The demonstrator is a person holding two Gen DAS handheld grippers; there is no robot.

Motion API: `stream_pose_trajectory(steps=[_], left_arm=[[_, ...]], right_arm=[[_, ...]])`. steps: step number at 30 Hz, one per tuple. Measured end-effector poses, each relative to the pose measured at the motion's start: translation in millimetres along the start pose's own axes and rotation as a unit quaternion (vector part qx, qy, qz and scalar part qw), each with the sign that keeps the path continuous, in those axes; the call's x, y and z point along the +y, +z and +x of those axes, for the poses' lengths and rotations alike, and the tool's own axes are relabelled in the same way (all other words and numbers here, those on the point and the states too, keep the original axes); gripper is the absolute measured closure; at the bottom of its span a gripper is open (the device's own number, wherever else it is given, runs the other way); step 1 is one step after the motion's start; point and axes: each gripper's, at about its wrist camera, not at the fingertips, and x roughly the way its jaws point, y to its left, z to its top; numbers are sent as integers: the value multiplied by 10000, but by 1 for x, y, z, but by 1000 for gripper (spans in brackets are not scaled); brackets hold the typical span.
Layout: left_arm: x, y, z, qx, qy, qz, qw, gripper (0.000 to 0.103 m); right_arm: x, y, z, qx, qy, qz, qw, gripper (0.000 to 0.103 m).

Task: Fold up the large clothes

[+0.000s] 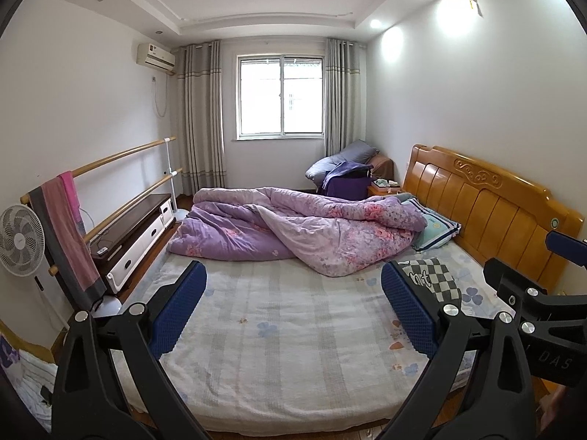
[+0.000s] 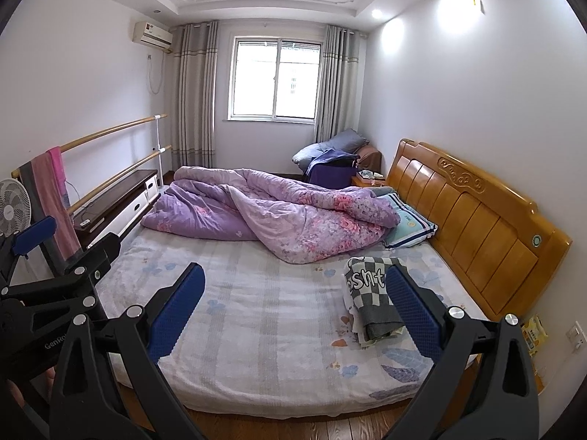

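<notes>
A folded grey-and-white checkered garment (image 2: 370, 293) with white lettering lies on the bed near the headboard, on top of other folded cloth. It also shows in the left wrist view (image 1: 431, 278), partly behind a finger. My left gripper (image 1: 293, 308) is open and empty, held above the bed's near edge. My right gripper (image 2: 295, 310) is open and empty, with its right finger (image 2: 414, 311) in front of the garment. Each gripper appears at the side of the other's view.
A crumpled purple floral quilt (image 2: 271, 212) lies across the far half of the bed (image 2: 256, 330). A blue-striped pillow (image 2: 411, 223) sits by the wooden headboard (image 2: 469, 212). On the left stand a rail with hanging towels (image 1: 69, 234), a fan (image 1: 20, 242) and a low cabinet (image 1: 135, 234).
</notes>
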Motion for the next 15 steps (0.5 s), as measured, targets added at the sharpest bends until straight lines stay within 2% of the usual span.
stream_pose_trajectory(steps=[15], left_arm=[[-1,1,6,42,-70,30,10000,6]], right_arm=[[-3,4,3,24,-34,52,10000,8]])
